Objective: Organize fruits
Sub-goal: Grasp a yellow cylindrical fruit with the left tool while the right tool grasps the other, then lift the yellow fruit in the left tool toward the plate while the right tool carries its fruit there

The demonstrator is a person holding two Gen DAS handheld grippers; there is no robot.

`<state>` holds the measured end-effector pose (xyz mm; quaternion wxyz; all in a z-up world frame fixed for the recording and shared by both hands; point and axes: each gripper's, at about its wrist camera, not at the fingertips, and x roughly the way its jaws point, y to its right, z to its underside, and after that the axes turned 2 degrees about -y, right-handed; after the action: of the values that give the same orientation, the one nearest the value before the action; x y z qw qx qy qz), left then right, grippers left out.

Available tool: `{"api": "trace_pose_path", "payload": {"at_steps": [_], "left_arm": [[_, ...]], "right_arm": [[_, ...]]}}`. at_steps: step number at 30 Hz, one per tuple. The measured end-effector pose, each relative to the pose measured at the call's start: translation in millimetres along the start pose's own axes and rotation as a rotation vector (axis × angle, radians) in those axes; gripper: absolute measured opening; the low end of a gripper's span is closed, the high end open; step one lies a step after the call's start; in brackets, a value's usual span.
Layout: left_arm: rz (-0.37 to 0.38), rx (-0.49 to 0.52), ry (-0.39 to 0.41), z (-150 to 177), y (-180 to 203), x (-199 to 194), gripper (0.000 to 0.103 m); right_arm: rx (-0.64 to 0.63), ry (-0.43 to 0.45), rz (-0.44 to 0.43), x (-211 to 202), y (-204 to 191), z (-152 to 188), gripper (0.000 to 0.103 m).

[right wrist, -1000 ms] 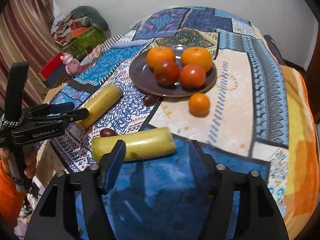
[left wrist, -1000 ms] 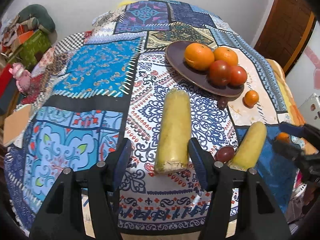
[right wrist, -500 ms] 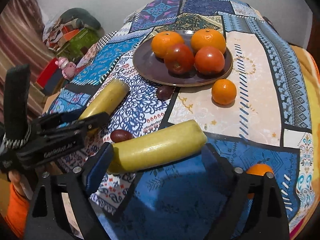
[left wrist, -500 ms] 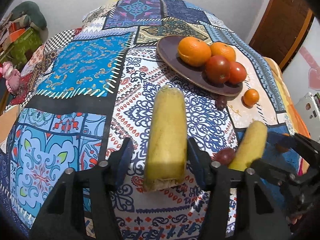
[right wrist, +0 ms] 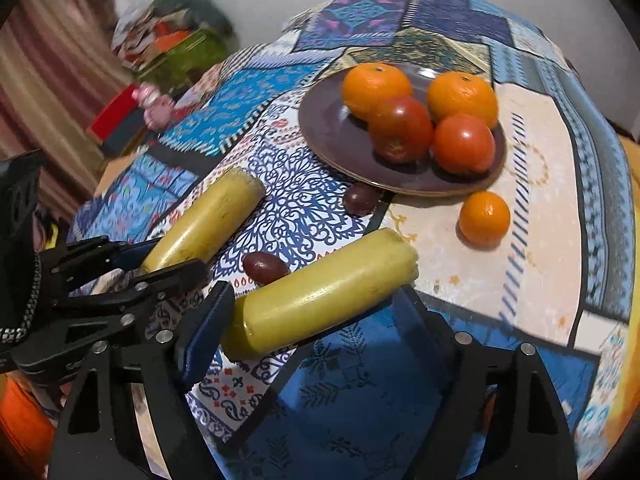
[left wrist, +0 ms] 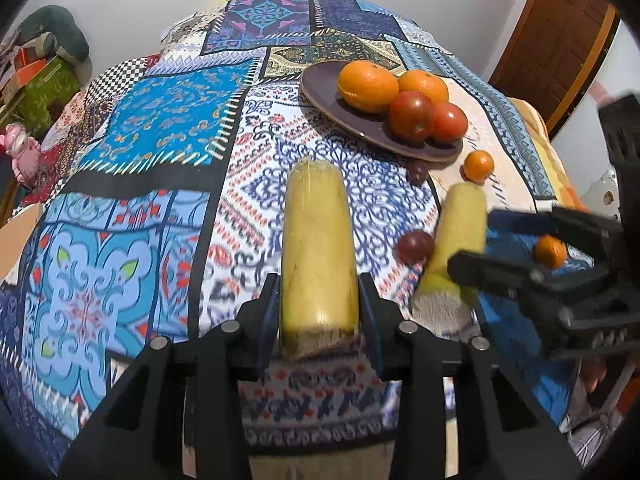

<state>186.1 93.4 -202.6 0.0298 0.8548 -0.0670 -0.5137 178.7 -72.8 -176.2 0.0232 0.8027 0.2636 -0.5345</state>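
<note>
Two yellow sugarcane-like stalks lie on the patchwork cloth. My left gripper (left wrist: 319, 312) is shut on the near end of the left stalk (left wrist: 318, 248); it also shows in the right wrist view (right wrist: 208, 220). My right gripper (right wrist: 316, 316) is open around the right stalk (right wrist: 328, 296), whose near end lies between the fingers; that stalk also shows in the left wrist view (left wrist: 456, 248). A dark plate (right wrist: 332, 136) holds two oranges and two tomatoes. A small orange (right wrist: 484, 218) and two dark plums (right wrist: 266, 266) lie on the cloth.
Another small orange (left wrist: 551, 251) lies near the right gripper. The table's front edge is just under both grippers. Clutter, a pink toy (left wrist: 20, 152) and a green box stand off the table's left. A wooden door (left wrist: 560, 32) is at right.
The left gripper moved forward and closed on the left stalk. The right gripper moved forward so the right stalk's end now lies between its open fingers.
</note>
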Motion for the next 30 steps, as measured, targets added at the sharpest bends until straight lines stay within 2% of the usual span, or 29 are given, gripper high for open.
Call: {"api": "trace_pose_path", "payload": {"at_steps": [3,10,13,15,19,23,26,30], "left_arm": [[-0.007,-0.001,-0.002,9.0,2.4,-7.1,0.037],[-0.044,-0.001,-0.004,20.1,9.0,-14.2,0.037],[-0.040,-0.011,-0.012,14.3,8.9,-13.1,0.037],[-0.041,-0.012,-0.009,10.1,9.2,-13.3,0.039],[-0.045,-0.017,0.016,0.6,9.5,-13.8,0.051],[-0.045,-0.003,0.028,-9.6,13.9,-8.6,0.051],[-0.059,0.005,0.021,-13.8,15.1,-1.4,0.051],[-0.057,0.000,0.007,-15.9,11.8,8.7,0.051]], "right_arm": [[-0.063,-0.025,0.013,1.4,-3.8,-4.4,0.078],[-0.046,-0.030,0.069,11.5,-12.1,-9.8,0.080],[-0.010,-0.063,0.018,23.5,-11.4,-6.6,0.079],[-0.012,-0.052,0.009,21.5,-10.4,-4.1,0.077],[-0.080,-0.051,0.008,9.6,-10.1,0.9,0.063],[-0.121,-0.048,0.037,-1.0,-2.3,4.6,0.045],[-0.117,-0.032,0.057,-10.9,9.0,7.5,0.037],[-0.109,-0.003,0.068,-16.4,17.2,6.1,0.031]]}}
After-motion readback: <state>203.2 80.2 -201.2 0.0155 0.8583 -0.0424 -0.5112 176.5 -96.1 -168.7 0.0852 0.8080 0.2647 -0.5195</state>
